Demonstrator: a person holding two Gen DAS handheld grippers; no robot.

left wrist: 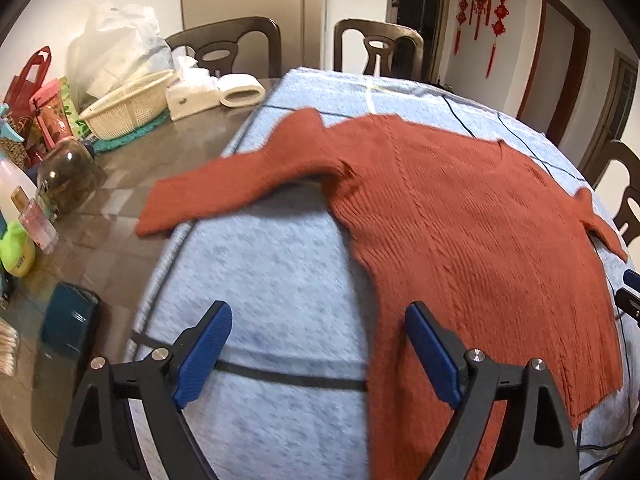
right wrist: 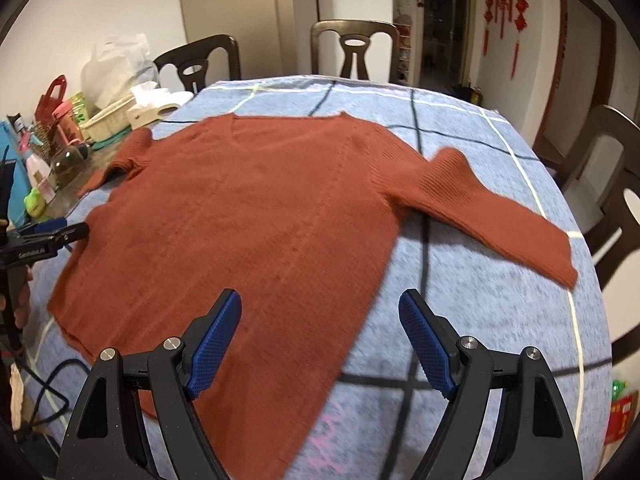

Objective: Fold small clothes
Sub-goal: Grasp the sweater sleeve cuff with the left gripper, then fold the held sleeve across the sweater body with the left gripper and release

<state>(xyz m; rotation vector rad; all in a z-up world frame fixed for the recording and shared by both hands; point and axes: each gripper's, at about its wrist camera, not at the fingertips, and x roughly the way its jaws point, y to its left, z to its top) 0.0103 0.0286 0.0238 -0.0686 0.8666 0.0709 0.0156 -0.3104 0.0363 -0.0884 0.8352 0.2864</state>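
**Right wrist view: sweater flat, no fold yet**

The red sweater [right wrist: 256, 216] lies spread out on the blue blanket [right wrist: 480, 280] on the worktop. Both sleeves stick out to the sides. No fold shows yet, so all the folding is left to do. The right claw [right wrist: 320, 320] is wide and holds nothing; the bottom edge of the sweater lies just under it. The left claw [left wrist: 318, 334] is wide and empty too, near the sweater's lower left side.

A home dining room: dark wooden chairs [right wrist: 354, 50] around a cluttered tabletop [left wrist: 120, 184], red knot ornaments [left wrist: 482, 4] hanging on the wall.
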